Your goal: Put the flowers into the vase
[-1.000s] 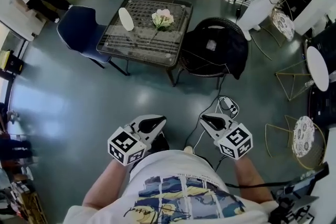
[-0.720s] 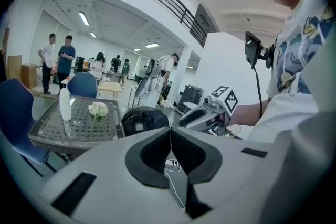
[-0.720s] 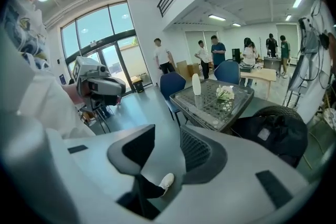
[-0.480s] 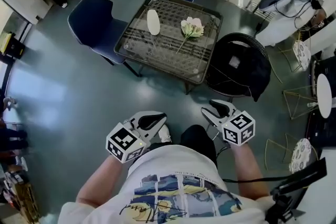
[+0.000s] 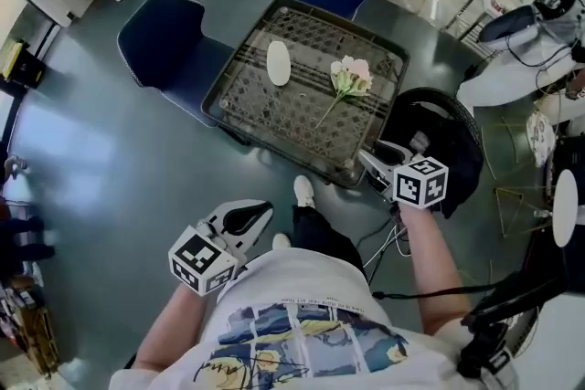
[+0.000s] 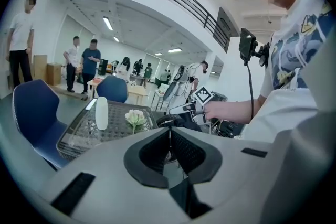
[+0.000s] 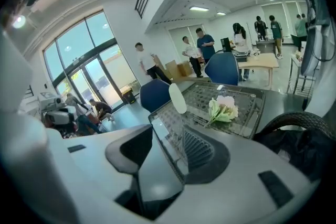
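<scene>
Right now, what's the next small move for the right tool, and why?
Probably ease the right tool forward over the table toward the stem of the flowers. Its jaws have just been opening, nothing is between them, and it is only at the table's near corner. The flowers lie flat beside the upright vase, not yet picked up.

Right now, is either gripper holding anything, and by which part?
Nothing: the left gripper is shut, empty; the right gripper has just been opening its jaws, nothing between them.
</scene>
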